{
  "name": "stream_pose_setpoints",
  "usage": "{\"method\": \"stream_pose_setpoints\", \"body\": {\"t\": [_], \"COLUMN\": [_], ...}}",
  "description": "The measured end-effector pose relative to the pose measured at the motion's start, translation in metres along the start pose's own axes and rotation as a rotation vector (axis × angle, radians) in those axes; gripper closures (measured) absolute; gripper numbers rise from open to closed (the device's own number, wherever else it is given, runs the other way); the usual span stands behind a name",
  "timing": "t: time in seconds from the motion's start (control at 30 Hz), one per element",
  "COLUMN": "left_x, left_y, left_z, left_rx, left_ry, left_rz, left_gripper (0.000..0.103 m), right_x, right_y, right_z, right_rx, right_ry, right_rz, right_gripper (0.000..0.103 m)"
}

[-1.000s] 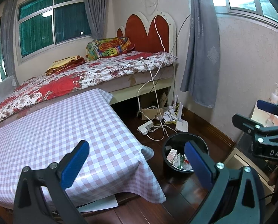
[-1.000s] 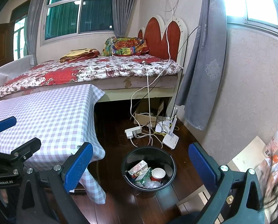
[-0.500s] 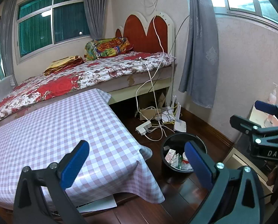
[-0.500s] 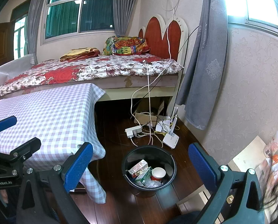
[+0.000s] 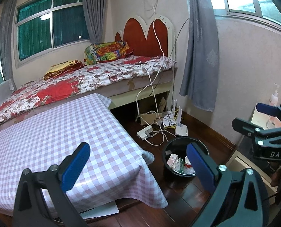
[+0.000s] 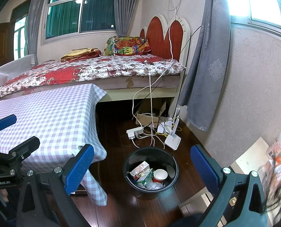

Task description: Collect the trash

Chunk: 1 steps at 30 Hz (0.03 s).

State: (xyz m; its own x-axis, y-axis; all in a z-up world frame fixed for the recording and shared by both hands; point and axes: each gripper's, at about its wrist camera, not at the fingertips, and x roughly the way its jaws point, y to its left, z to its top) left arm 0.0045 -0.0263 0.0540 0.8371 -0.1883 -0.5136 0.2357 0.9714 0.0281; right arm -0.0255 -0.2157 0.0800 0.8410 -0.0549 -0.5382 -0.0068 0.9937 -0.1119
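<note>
Black plastic trash bin (image 6: pixel 150 170), standing on the dark floor right of the checked table (image 6: pixel 46 113), is being observed holding cartons (image 6: pixel 140 170) and a cup (image 6: pixel 160 175), while left gripper (image 5: pixel 136 162) and right gripper (image 6: pixel 142 163) are being held released, grasping nothing.

Black bin (image 6: pixel 150 168) upright on floor; cartons, red cup (image 6: pixel 160 176) inside.

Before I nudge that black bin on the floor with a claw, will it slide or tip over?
The black bin would probably slide: it stands on smooth, glossy wood floor. It likely feels light, since it holds only cartons, a paper cup and crumpled plastic. Its wide, squat shape suggests it will not tip easily, though a push high on the rim could rock it.
</note>
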Motion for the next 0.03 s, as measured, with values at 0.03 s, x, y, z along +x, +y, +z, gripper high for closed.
{"method": "stream_pose_setpoints", "body": {"t": [0.03], "left_x": [-0.0001], "left_y": [0.0008], "left_z": [-0.0002], "left_rx": [0.000], "left_ry": [-0.001], "left_rz": [0.005], "left_gripper": [0.000], "right_x": [0.0001], "right_y": [0.0000], "right_z": [0.0002], "right_rx": [0.001], "right_ry": [0.000], "right_rz": [0.000], "right_gripper": [0.000]}}
